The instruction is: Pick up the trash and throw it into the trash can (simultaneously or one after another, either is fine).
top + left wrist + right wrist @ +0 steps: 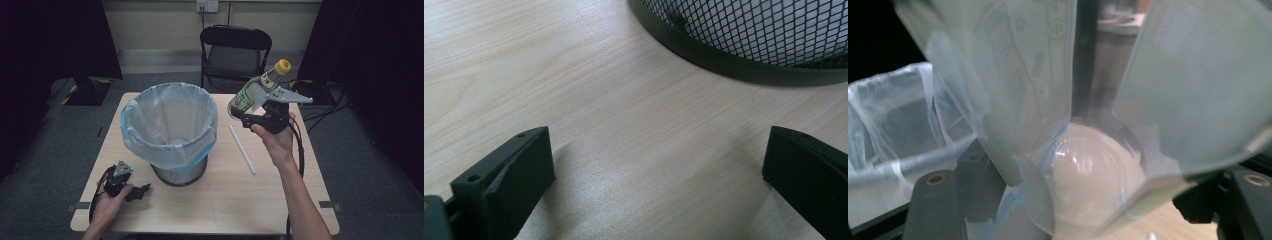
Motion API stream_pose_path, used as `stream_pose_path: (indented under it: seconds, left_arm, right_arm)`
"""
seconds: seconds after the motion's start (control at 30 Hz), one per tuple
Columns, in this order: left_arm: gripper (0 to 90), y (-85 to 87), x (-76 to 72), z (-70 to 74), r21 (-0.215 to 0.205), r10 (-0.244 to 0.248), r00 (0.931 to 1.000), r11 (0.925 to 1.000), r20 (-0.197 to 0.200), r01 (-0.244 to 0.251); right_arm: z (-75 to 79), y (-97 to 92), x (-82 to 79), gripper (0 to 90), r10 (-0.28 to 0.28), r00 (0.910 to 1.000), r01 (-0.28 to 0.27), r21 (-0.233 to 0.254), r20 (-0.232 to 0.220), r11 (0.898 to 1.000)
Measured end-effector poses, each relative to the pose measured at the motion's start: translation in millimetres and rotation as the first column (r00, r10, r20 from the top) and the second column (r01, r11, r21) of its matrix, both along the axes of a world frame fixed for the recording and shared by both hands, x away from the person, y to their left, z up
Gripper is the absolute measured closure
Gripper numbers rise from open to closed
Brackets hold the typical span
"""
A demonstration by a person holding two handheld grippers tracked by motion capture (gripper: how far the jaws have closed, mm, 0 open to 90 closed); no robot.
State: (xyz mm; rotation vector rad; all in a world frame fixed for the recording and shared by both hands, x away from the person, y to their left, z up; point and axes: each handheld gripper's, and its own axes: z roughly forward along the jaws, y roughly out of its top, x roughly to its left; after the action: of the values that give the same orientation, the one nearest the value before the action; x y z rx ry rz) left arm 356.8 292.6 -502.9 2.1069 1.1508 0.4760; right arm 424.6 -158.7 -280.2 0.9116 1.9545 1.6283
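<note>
One bottle (252, 90) clamped in right hand-held gripper (260, 112) | one bin (170, 130) | one straw (242, 148) | left hand-held gripper (142, 190) wide

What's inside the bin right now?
The bin holds a clear bag folded over its rim; no rubbish shows inside. The bottom is partly hidden by the near wall and bag folds.

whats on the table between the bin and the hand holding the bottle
A white straw lies on the table between the bin and the right hand, apart from both, in the high view.
</note>
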Motion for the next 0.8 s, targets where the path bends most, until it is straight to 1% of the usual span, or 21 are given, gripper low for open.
stream_pose_path:
  seconds: [0.23, 0.43, 0.47, 0.5, 0.6, 0.7, 0.8]
  left_arm:
    - [0.0, 0.1, 0.0, 0.0, 0.000, 0.000, 1.0000, 1.0000, 0.000, 0.000]
    - [0.0, 0.0, 0.0, 0.0, 0.000, -0.001, 1.0000, 1.0000, 0.001, 0.001]
    - [0.0, 0.1, 0.0, 0.0, 0.000, 0.000, 1.0000, 1.0000, 0.000, 0.000]
    - [0.0, 0.0, 0.0, 0.0, 0.000, 0.000, 1.0000, 1.0000, 0.000, 0.000]
    - [0.0, 0.0, 0.0, 0.0, 0.000, -0.001, 1.0000, 1.0000, 0.000, 0.001]
    - [0.0, 0.0, 0.0, 0.0, 0.000, 0.000, 1.0000, 1.0000, 0.000, 0.000]
    - [0.0, 0.1, 0.0, 0.0, 0.000, -0.001, 1.0000, 1.0000, 0.000, 0.001]
  right_arm:
    - [18.4, 1.2, 0.7, 28.4, 0.008, 0.9993, -0.009, 0.018, 0.036, 1.000]
    - [32.2, 11.0, 2.0, 28.4, 0.039, 0.9981, -0.040, 0.034, 0.049, 0.999]
    - [33.8, 12.3, 3.1, 28.4, 0.043, 0.9973, -0.044, 0.028, 0.060, 0.999]
    - [35.8, 14.3, 3.0, 28.4, 0.045, 0.9973, -0.047, 0.033, 0.057, 0.998]
    - [42.2, 19.5, 3.6, 28.4, 0.060, 0.9957, -0.063, 0.043, 0.071, 0.997]
    - [50.0, 25.2, 3.5, 28.4, 0.072, 0.9942, -0.075, 0.039, 0.080, 0.996]
    - [57.6, 32.2, 3.4, 28.4, 0.086, 0.9919, -0.089, 0.025, 0.094, 0.996]
